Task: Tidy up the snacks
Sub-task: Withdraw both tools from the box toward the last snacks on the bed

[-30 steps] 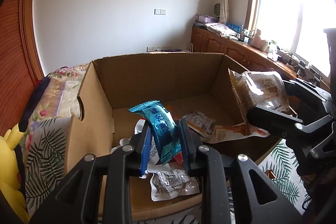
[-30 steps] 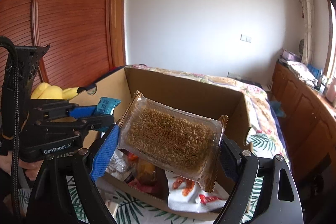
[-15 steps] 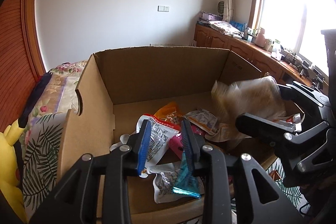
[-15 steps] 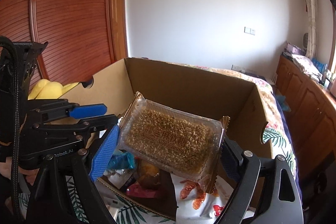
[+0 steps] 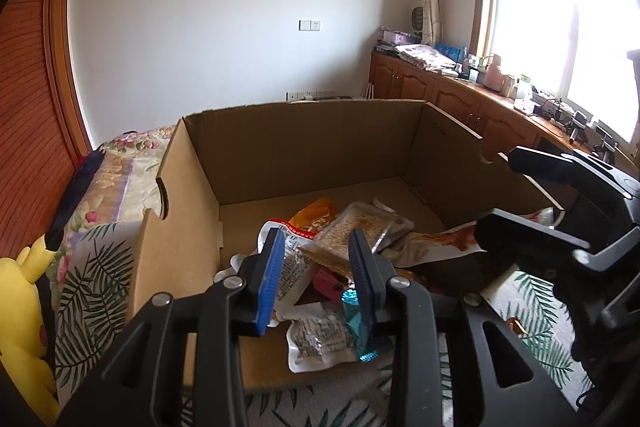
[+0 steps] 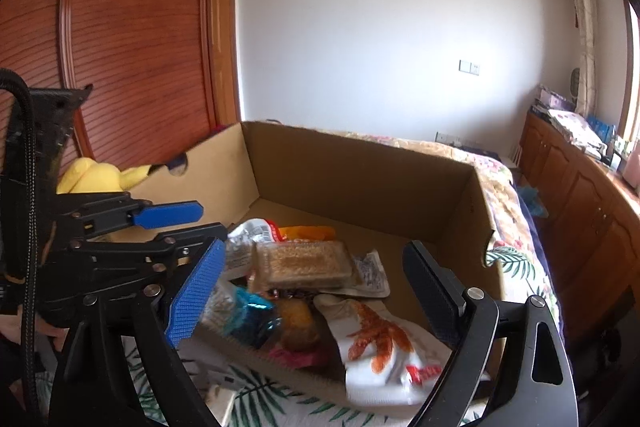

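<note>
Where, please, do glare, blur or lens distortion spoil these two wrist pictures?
Left wrist view: the window is blown out white, and the wardrobe edge bows with the fisheye. Right wrist view: the near snacks are soft, such as the white packet with the orange print, while the grain bar pack deeper in the cardboard box reads somewhat clearer.

Cardboard box (image 5: 304,155) open on top, back half of its floor bare, clear way in from above. Snack pile (image 6: 304,267) crowds the front edge. Left tongs (image 5: 316,267) and right tongs (image 6: 316,291) close together there, walls hemming both sides.
</note>
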{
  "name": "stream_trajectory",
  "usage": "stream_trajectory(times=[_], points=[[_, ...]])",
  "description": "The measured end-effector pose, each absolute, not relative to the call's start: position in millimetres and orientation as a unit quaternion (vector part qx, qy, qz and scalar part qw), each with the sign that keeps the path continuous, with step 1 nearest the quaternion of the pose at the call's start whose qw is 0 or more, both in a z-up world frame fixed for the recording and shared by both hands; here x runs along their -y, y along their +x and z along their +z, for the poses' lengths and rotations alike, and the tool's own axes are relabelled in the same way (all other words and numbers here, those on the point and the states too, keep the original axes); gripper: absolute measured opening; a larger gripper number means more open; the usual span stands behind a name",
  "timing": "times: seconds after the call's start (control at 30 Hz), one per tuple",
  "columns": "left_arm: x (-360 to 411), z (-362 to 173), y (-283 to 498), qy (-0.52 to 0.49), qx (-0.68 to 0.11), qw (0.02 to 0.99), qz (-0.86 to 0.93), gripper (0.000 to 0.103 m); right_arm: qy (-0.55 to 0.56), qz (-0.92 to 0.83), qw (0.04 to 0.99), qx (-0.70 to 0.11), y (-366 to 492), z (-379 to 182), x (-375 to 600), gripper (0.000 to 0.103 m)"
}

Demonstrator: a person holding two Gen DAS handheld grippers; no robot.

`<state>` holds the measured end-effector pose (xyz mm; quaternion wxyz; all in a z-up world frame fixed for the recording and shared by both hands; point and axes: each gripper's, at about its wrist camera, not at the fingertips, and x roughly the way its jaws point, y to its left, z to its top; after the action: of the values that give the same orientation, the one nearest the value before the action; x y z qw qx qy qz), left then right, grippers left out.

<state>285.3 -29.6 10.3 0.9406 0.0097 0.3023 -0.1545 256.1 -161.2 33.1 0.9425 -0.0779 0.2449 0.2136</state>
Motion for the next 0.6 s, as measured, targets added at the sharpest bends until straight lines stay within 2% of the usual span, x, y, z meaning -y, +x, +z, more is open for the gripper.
stream_trajectory(times=[0.23,0.6], points=[[33,26,255,0.022,-0.282,0.946,-0.16,0.041,-0.082,0.213,0.946,-0.229,220,48,171,0.092],[43,18,207,0.022,-0.283,0.942,-0.177,0.041,-0.074,0.195,0.946,-0.249,175,37,203,0.092]])
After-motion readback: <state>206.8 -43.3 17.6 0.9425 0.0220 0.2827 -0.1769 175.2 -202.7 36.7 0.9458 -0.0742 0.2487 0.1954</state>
